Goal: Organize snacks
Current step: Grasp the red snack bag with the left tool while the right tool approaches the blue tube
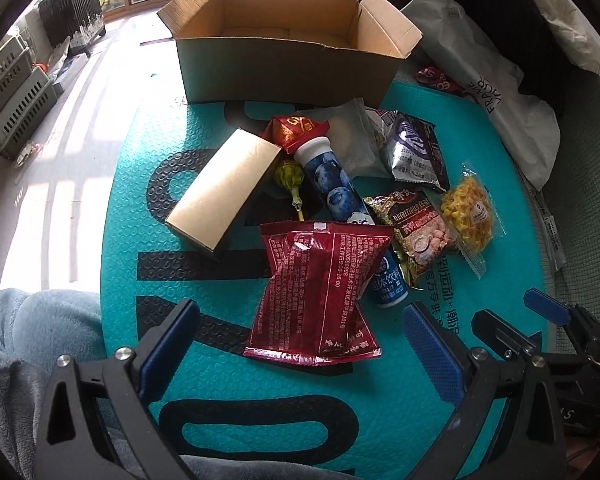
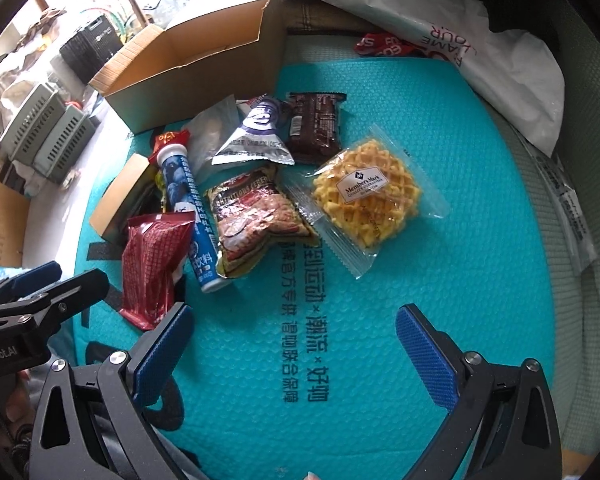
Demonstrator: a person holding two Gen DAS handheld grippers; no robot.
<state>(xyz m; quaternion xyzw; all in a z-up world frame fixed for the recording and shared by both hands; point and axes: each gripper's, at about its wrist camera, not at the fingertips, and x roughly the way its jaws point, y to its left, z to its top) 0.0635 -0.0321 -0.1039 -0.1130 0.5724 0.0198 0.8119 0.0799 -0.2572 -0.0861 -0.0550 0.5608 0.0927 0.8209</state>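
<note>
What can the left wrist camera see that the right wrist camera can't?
Only the left wrist view shows the green lollipop and the big box's bare floor. Only the right wrist view shows the whole brown wrapper and the waffle's label. Both show the red packet, the blueberry tube, the cereal bag and the teal mat.
</note>
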